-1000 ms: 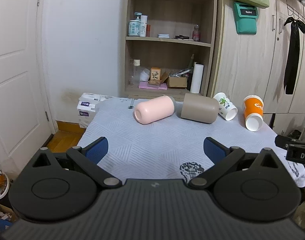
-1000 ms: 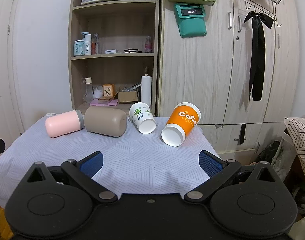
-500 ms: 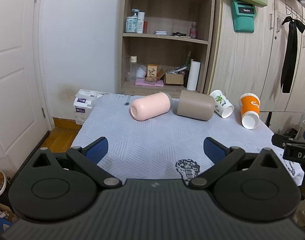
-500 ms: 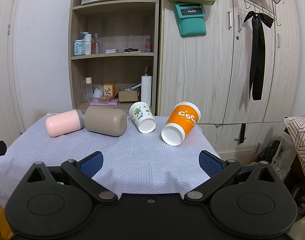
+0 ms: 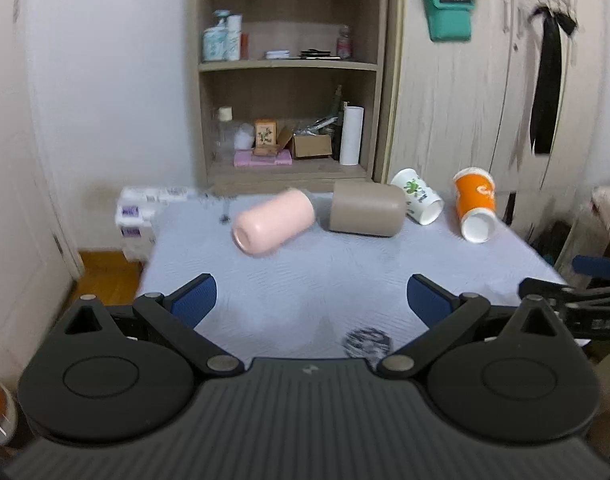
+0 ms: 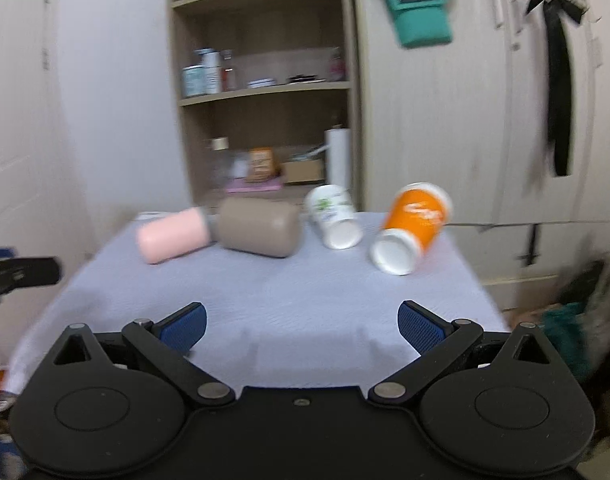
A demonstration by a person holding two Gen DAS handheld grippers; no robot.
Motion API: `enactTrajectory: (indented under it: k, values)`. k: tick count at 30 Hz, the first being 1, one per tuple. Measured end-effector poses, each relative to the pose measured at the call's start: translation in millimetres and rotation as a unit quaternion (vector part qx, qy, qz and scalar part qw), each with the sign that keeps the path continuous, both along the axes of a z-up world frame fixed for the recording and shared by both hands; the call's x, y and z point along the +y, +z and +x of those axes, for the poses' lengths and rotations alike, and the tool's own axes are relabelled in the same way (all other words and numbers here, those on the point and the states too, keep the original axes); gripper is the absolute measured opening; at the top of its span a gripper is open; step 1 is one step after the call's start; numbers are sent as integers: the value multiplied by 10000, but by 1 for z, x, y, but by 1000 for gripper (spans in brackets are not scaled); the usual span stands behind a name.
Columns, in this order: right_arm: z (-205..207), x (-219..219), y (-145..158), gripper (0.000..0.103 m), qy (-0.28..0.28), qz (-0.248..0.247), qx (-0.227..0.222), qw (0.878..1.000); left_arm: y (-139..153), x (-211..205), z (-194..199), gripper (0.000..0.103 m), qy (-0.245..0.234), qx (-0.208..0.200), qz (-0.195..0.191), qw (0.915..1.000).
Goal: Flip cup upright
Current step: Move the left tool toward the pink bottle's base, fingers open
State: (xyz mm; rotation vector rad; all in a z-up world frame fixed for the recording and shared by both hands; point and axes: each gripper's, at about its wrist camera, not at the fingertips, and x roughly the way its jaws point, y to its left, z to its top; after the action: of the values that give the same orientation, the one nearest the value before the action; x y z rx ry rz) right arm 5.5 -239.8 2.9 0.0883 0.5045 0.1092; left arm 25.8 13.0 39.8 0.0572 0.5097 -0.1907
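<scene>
Several cups lie on their sides in a row at the far side of the cloth-covered table (image 5: 305, 280): a pink cup (image 5: 273, 222), a taupe cup (image 5: 367, 209), a white printed paper cup (image 5: 417, 196) and an orange paper cup (image 5: 475, 204). In the right wrist view the row reads pink cup (image 6: 173, 239), taupe cup (image 6: 259, 227), white cup (image 6: 335, 216), orange cup (image 6: 413, 227). My left gripper (image 5: 311, 300) is open and empty over the near table edge. My right gripper (image 6: 303, 322) is open and empty, well short of the cups.
A wooden shelf unit (image 5: 289, 80) and a wardrobe (image 5: 465, 100) stand behind the table. A white door (image 5: 9, 160) is at the left. Stacked tissue packs (image 5: 137, 216) sit by the table's far left corner. The right gripper's tip (image 5: 597, 266) shows at the right.
Both views are now motion-blurred. The left gripper has pulled back and up slightly, and the right gripper has moved forward and tilted toward the cups. Cups have not moved.
</scene>
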Motion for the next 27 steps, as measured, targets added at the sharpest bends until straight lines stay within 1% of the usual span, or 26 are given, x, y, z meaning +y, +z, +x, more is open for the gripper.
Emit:
enactTrajectory:
  k: [2,4,7,9,12,14,17,20,22,25,27]
  values:
    - [6,1,1,103,161,165,57,9997,10,2,12,103,-197,37,223,9996]
    - [16,4,1,103,307,286,134,9990,17,3,24,103,-513,194,330,9980]
    - [33,12,-2,103,419,283,199,9985,22,1,51,103,-931,503,516,9930]
    - [43,20,-3,103,488,243,209,9983,22,0,66,103,-1040,609,657,9905]
    - [58,28,-5,103,642,314,253,9971,18,-4,87,102,-1178,654,863,9871]
    - [69,33,-8,103,778,389,303,9957,14,-3,102,101,-1391,679,872,9841]
    - [81,45,-17,103,993,455,409,9932,5,-3,128,100,-1609,860,1017,9779]
    - [95,59,-26,103,1193,479,508,9904,1,4,157,100,-1701,1019,969,9753]
    - [106,69,-31,103,1325,487,560,9884,-2,9,176,100,-1721,944,1067,9747]
    - [114,83,-33,103,1462,413,562,9868,-11,15,197,100,-1977,985,1339,9661]
    - [116,90,-33,103,1529,347,543,9861,-17,19,212,100,-2058,1079,1342,9633]
